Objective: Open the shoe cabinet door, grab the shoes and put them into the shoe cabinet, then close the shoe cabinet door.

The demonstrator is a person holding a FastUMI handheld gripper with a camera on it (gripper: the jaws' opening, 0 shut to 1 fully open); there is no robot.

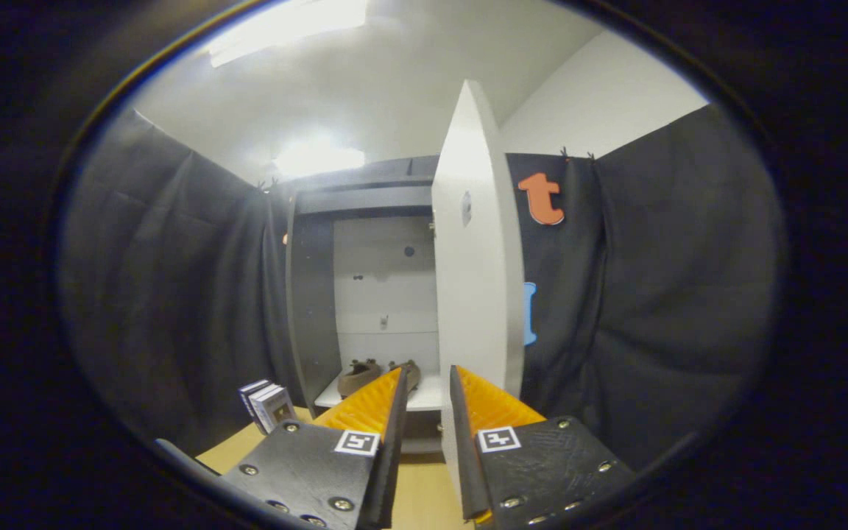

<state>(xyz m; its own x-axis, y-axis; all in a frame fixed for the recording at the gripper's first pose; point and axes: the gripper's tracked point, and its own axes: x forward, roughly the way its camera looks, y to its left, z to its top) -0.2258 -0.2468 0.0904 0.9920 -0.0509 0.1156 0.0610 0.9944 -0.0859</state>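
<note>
Wood-coloured table (420,489) lies under my tongs (428,383), and I go across from the left. First come 2 small boxes (268,405) standing on the table beside the cabinet. Next is the shoe cabinet (365,294), wide open. The 2 shoes (376,374) already sit on its bottom shelf (424,397), just past my left finger.

The white door (475,258) stands edge-on to me, swung out. Its bottom edge comes down into the gap between my 2 fingers. They look close to it on both sides, but I cannot tell if both press on it or if they only frame it.

I think the job left is to shut the door. If I push with only 1 finger touching, the door could slip out and swing back. If I swing too fast, my left finger could bump the shelf edge or the shoes, as they lie near the front.

There is open table in front of the cabinet and bare room to the right of the door, up to the black cloth wall (674,294).
</note>
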